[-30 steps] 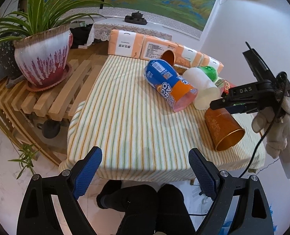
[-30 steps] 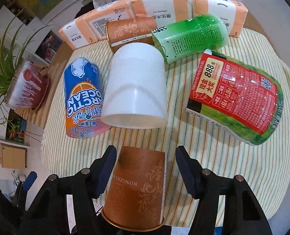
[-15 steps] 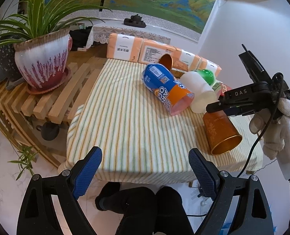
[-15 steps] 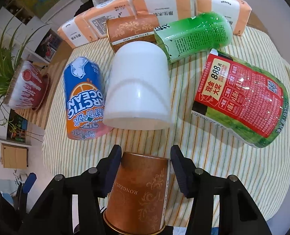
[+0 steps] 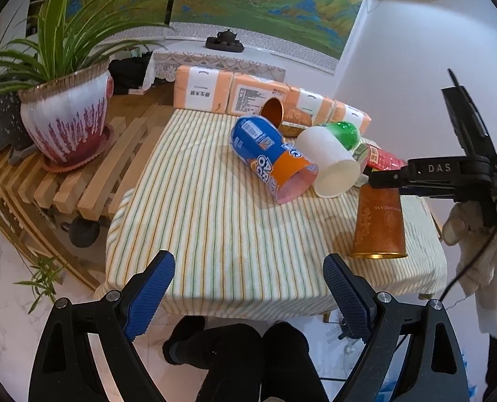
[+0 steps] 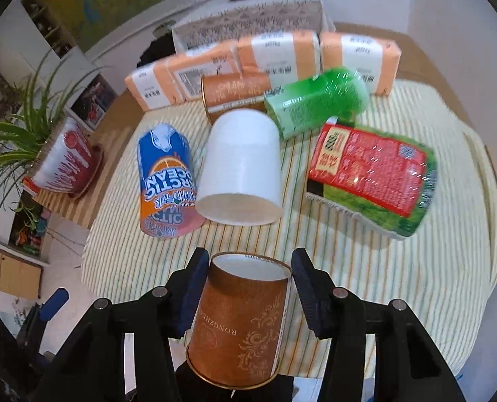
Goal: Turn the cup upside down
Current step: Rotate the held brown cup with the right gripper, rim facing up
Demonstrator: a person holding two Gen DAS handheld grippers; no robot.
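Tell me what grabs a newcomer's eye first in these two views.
The right hand-held gripper clamps a brown paper cup with gold scrollwork, held mouth-down near the striped tablecloth's front right corner. Behind it a cluster of cups lies on its side: a white paper cup in the middle and a blue-and-orange printed cup to its left. The left hand-held gripper hangs open, empty.

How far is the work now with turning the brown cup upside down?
Done: the right gripper has closed on the brown cup near its base and lifted it, mouth pointing down. In hand: the cup hangs roughly vertical above the striped tablecloth; whether its rim touches is unclear. Left: set it down on its rim and release. The left gripper is open and idle.
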